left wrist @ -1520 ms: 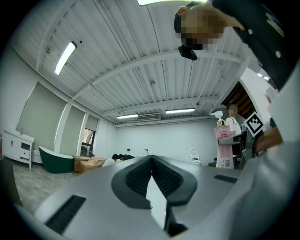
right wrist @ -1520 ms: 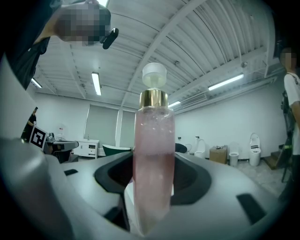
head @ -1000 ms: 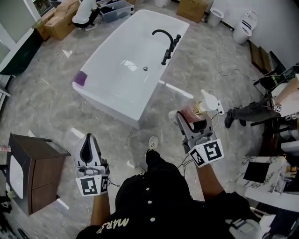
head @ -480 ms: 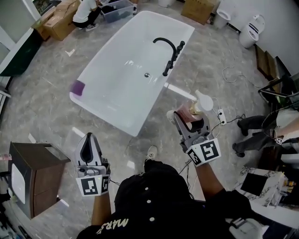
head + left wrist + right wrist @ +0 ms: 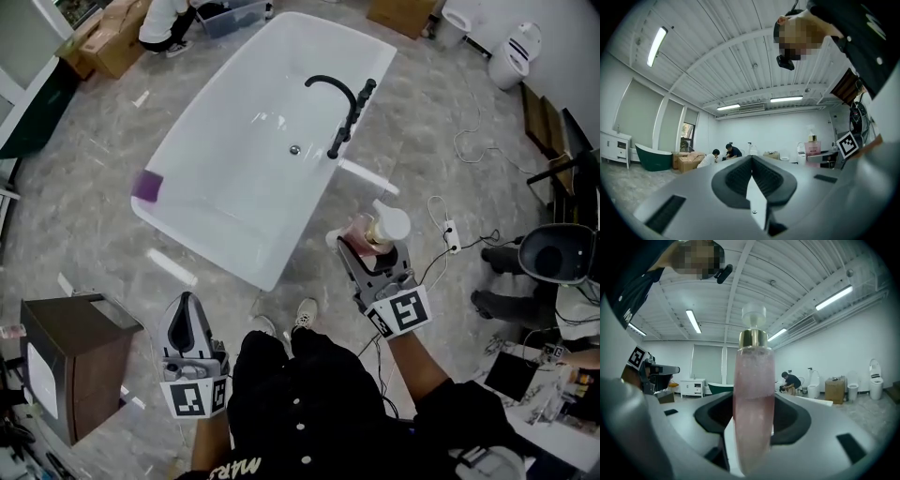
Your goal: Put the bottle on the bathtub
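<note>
A pink pump bottle point(image 5: 752, 404) with a gold collar and white pump head stands upright between the jaws of my right gripper point(image 5: 751, 427), which is shut on it. In the head view the bottle point(image 5: 375, 229) is held above the floor, just right of the white bathtub point(image 5: 225, 220). A black faucet point(image 5: 337, 98) stands on the tub's right rim. My left gripper point(image 5: 187, 321) hangs low at the left, well short of the tub, shut with nothing in it point(image 5: 752, 187). The bottle also shows far off in the left gripper view point(image 5: 812, 145).
A purple block point(image 5: 146, 186) sits on the tub's left rim. A dark wooden cabinet point(image 5: 70, 361) stands at the lower left. A power strip with cables point(image 5: 452, 234) lies on the floor to the right. A person point(image 5: 164, 21) crouches by cardboard boxes point(image 5: 103, 42) beyond the tub.
My right gripper has carried the bottle a little left and closer to the tub. The left gripper has dropped lower in the head view. The view has shifted forward over the tub.
</note>
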### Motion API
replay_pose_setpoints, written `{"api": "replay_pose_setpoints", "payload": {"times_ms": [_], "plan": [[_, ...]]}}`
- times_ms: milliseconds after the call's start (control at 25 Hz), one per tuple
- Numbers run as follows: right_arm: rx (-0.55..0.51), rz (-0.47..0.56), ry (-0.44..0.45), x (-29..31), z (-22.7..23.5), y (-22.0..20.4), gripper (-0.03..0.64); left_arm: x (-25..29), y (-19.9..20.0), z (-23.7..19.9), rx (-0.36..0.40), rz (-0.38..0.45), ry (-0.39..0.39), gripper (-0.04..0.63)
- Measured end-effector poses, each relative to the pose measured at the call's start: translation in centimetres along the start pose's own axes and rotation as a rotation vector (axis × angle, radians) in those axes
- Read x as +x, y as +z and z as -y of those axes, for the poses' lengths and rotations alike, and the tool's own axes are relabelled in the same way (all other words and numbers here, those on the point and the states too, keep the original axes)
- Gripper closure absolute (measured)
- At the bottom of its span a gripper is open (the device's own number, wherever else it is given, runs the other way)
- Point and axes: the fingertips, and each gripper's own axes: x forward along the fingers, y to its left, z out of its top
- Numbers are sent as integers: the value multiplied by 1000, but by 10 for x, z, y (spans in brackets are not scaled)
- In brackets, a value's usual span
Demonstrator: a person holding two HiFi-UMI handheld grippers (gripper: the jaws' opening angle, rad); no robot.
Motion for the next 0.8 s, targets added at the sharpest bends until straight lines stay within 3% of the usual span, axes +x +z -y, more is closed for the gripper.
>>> {"api": "replay_pose_setpoints", "payload": {"times_ms": [320,800], "plan": [[18,-35,-17,47,-1,-71,388,27,-48,-4,29,-63,-92,586],[63,-151,-84,98,11,-215,388,71,-151,-8,-68,-198,-160,586]]}}
